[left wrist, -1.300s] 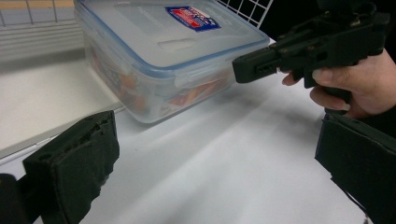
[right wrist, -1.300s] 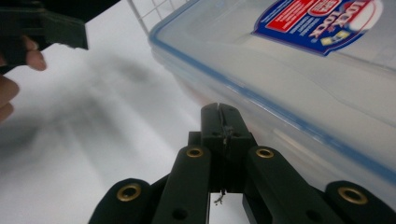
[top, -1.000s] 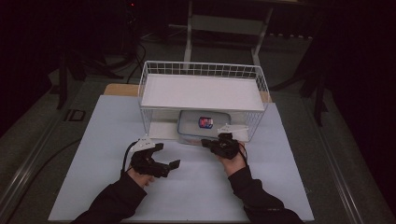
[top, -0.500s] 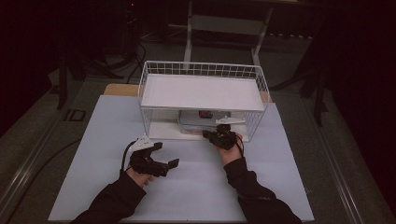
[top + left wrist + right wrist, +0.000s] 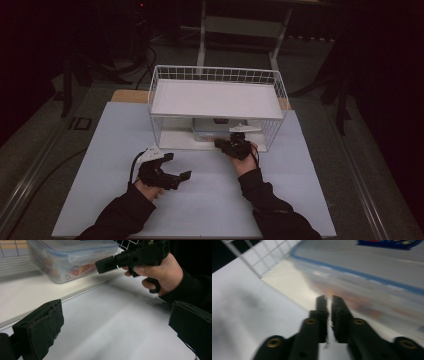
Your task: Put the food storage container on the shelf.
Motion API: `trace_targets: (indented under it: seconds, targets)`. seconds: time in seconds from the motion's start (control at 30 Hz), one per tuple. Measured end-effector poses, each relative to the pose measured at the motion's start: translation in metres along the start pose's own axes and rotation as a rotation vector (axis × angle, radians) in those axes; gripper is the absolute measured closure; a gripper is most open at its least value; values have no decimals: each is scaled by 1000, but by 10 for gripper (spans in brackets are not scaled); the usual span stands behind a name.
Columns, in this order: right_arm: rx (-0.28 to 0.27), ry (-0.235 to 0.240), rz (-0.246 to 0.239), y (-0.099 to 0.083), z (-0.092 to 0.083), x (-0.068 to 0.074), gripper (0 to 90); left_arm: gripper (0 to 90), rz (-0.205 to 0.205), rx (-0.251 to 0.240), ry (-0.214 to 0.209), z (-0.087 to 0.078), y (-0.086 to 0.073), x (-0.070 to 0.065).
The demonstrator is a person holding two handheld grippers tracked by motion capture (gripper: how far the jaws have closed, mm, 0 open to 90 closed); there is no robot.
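Reaching under the rack (image 5: 218, 98), the right gripper (image 5: 235, 145) noses up to the near side of the lidded box (image 5: 212, 129) on the lower shelf, its jaws just parted to a thin slit with nothing between them, probably to catch the box's lid edge or push the box. That box sits under the white top shelf, so a low, level approach is the only way in, while the left gripper (image 5: 176, 167) rests on the table (image 5: 100, 150), jaws wide apart and empty, likely kept clear

A white wire rack (image 5: 272, 90) stands on the white-covered table (image 5: 310, 200), its lower shelf bearing a clear container (image 5: 75, 260)
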State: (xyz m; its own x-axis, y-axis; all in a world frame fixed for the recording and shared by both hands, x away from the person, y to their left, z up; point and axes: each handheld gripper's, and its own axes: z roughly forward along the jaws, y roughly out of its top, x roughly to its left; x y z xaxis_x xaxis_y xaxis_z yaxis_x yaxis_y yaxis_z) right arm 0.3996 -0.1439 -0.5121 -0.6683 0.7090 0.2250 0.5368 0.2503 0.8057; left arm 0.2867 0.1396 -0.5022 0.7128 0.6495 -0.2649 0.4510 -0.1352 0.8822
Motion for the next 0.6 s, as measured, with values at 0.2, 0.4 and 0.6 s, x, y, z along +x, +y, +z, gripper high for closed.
trace_targets:
  seconds: [0.2,0.4,0.6]
  targets:
    - [-14,52,-16,-8,-15,13,503,0,7,-9,-6,-1,1,-3]
    - [-45,118,-39,-11,-31,24,244,0,17,-5,-19,0,1,-5]
    - [-84,139,-62,-14,-48,33,170,0,31,-11,-30,-5,2,-11]
